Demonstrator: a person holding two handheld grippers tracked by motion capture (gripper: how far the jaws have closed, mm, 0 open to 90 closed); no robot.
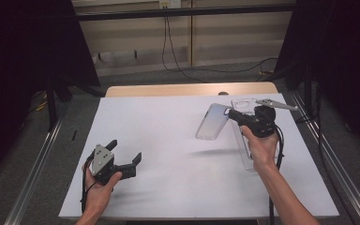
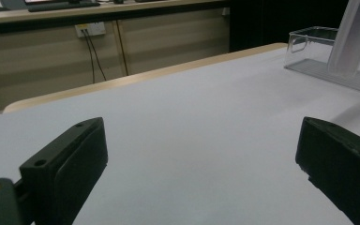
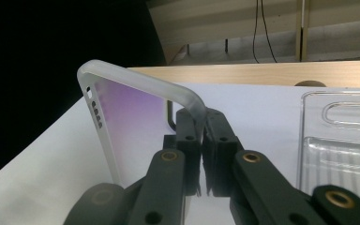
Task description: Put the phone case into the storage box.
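A translucent phone case (image 1: 212, 122) with a purple tint hangs above the white table (image 1: 178, 154), right of centre. My right gripper (image 1: 228, 112) is shut on one edge of it; in the right gripper view the black jaws pinch the rim of the phone case (image 3: 122, 112) at its corner. A clear plastic tray (image 1: 244, 140) lies flat on the table under the right hand. My left gripper (image 1: 124, 152) is at the near left, held just above the table with its jaws wide open and nothing between them. The left gripper view shows the phone case (image 2: 356, 33) over the tray (image 2: 328, 56).
The wooden table edge (image 1: 192, 89) runs along the far side, with cables (image 1: 173, 56) on the floor behind it. Dark curtains stand on both sides. Metal rails (image 1: 328, 164) flank the table.
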